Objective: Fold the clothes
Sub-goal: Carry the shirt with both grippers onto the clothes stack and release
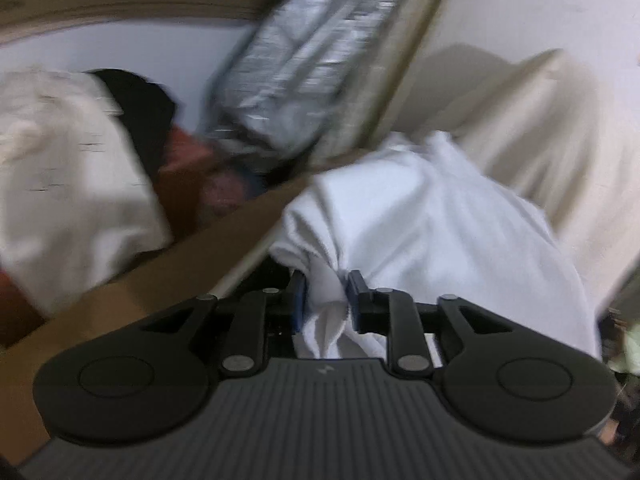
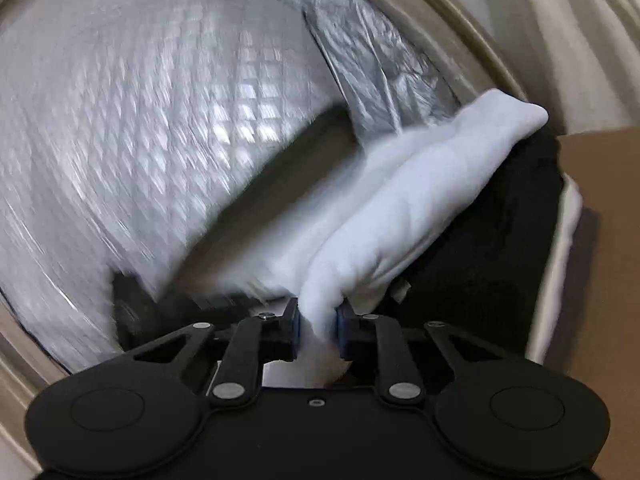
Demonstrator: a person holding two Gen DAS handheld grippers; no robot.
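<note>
white cloth [image 1: 420,220] | bunched between left gripper [image 1: 326,300] pads | right gripper [image 2: 318,320] pinches it too

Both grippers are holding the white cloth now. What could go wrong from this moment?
1. Each hand-held gripper, left and right, pinches only a bunched bit of the white cloth, so it may slip out.
2. The cardboard box edge lies beside the hanging cloth, which could catch on it.
3. Both views are blurred by motion; a fast swing may wrinkle the cloth instead of spreading it.
</note>
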